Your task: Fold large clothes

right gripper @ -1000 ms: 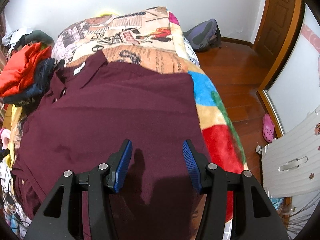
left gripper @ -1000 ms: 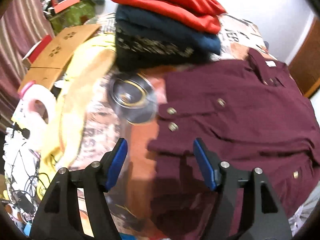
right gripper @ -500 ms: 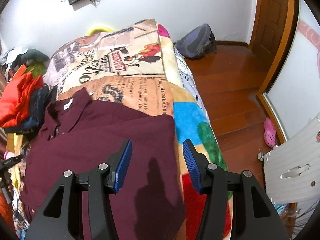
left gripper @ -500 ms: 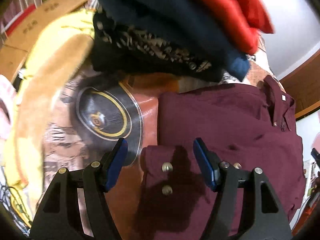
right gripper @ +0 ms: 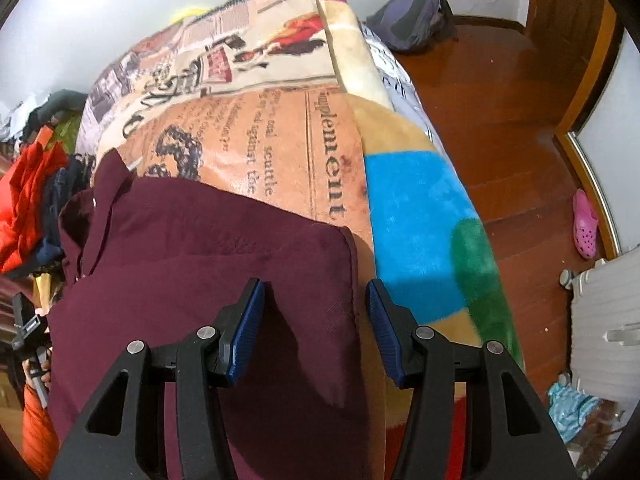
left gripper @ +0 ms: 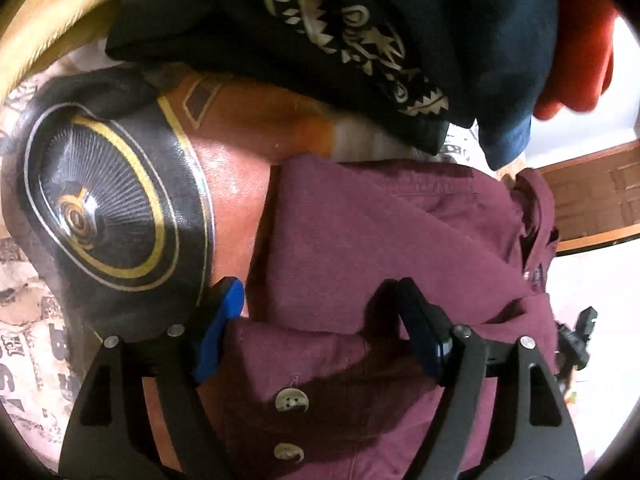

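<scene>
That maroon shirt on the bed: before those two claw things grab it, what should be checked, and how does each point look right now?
1. Left gripper open: ok, fingers apart.
2. Right gripper open: ok, fingers apart.
3. Cloth between the left fingers: ok, the buttoned cuff of the shirt lies between them.
4. Cloth between the right fingers: ok, the shirt's side edge runs between them.
5. Shirt clear of the clothes pile: cannot tell, the pile looms right at the shirt's upper edge.
6. Fingers touching the cloth: cannot tell.
</scene>
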A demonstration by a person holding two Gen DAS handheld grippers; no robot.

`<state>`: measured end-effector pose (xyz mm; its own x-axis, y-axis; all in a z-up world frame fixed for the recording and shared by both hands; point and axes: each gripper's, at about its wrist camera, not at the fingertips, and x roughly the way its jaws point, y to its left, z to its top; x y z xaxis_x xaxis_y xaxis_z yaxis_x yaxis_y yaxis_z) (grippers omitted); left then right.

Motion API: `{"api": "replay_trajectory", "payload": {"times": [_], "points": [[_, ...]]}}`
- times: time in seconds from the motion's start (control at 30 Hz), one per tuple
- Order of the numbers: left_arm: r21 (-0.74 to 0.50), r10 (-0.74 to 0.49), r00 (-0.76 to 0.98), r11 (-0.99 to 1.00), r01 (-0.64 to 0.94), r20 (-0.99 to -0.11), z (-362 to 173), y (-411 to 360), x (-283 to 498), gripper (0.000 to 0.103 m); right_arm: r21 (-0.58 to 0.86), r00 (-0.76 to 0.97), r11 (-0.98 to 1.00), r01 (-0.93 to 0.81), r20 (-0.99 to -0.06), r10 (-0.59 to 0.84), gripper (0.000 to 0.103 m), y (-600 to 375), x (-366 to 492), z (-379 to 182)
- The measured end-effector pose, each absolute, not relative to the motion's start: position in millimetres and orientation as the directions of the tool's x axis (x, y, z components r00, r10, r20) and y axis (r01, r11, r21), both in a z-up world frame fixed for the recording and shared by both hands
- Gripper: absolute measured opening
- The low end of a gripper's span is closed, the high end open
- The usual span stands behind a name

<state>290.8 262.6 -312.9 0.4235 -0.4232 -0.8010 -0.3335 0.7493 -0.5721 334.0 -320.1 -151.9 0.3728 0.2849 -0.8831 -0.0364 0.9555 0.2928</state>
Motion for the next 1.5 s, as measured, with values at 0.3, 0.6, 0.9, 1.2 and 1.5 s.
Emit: {"api": "replay_trajectory", "payload": {"times": [0.3, 0.6, 0.9, 1.2, 1.5], "points": [[-0.255, -0.125, 0.449, 0.936, -0.242, -0.885, -262.7, 203.4, 292.6, 0.013, 0.22, 0.514, 0.974, -0.06, -0.83, 0.219, 0.009, -310.4, 314.7, -104.1], [-0.147, 0.084, 0.617, 0.938, -0.314, -0.783, -170.7, 216.1, 282.2, 0.01, 0.167, 0.606, 0.977, -0.132, -0.767, 0.213, 0.007, -292.4, 321.0, -52.5], [-0.174, 0.024, 0.589, 0.945, -0.277, -0.807, -161.6, 234.1, 288.2, 0.012, 0.137, 0.532, 0.989, -0.053, -0.834, 0.144, 0.008, -299.6, 344.3, -95.2], [0.011, 0.136, 0.394, 0.953, -0.303, -0.909, -225.9, 228.6, 282.3, 0.027, -0.014, 0.437, 0.998, -0.054, -0.899, 0.011, 0.014, -302.0, 323.3, -105.4], [-0.066, 0.049, 0.493, 0.975, -0.213, -0.869, -187.9, 191.0, 211.2, 0.054, -0.071, 0.599, 0.984, -0.162, -0.8, 0.041, 0.065, -287.0, 242.4, -52.4]]}}
